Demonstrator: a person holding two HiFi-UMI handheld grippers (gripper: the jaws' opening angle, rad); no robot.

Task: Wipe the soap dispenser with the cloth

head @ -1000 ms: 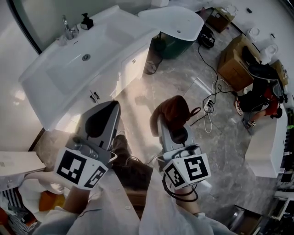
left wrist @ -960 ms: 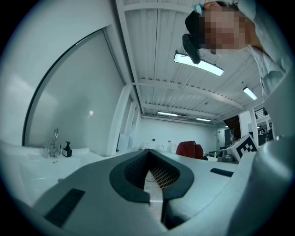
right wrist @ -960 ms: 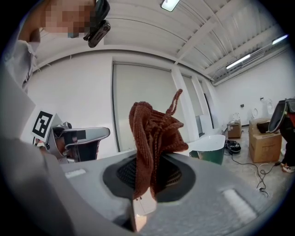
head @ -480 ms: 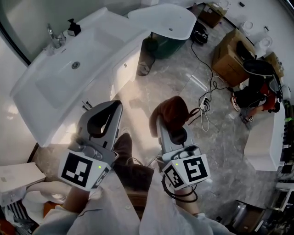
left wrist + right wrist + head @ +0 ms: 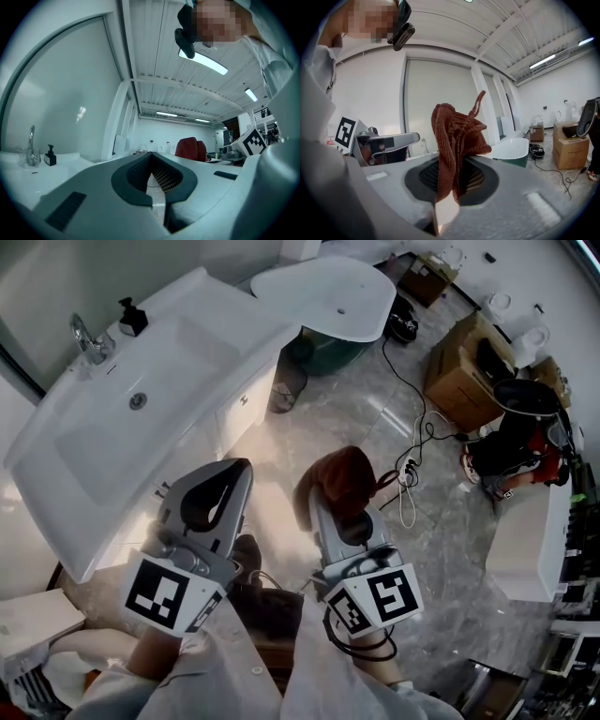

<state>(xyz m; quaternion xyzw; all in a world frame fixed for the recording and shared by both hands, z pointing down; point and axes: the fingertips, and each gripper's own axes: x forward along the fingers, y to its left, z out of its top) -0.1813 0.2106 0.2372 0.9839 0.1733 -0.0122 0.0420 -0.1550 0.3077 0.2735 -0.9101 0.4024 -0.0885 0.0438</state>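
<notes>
Approach step; wiping not begun.

- Right gripper [image 5: 330, 507]: jaws clamped on the cloth [image 5: 339, 474], a rust-brown knitted rag. In the right gripper view the cloth [image 5: 457, 136] is pinched between the pads and stands up past the jaws in a loose bunch, one strand sticking out on top.
- Left gripper [image 5: 228, 476]: jaws together at the tips and nothing between them. The left gripper view shows only the hollow between the pads of the left gripper [image 5: 153, 180], with floor visible through it.
- Both grippers are held up over the marble floor [image 5: 394, 437], in front of the vanity counter [image 5: 56, 521], not touching it.
- Soap dispenser [image 5: 132, 315]: small, black, pump-top, upright on the counter's back edge, just beside the faucet [image 5: 84, 337] at the back of the sink. It is well apart from both grippers. The left gripper view also catches the soap dispenser [image 5: 50, 156] next to the faucet [image 5: 31, 146].

Judgement: the cloth is secured, so what remains is reach and contact. The next move calls for carrying the right gripper across the sink to the counter's back edge and pressing the free bunch of cloth onto the dispenser body. The dispenser looks light and may slide or tip, so the left gripper probably has to open and steady it.
</notes>
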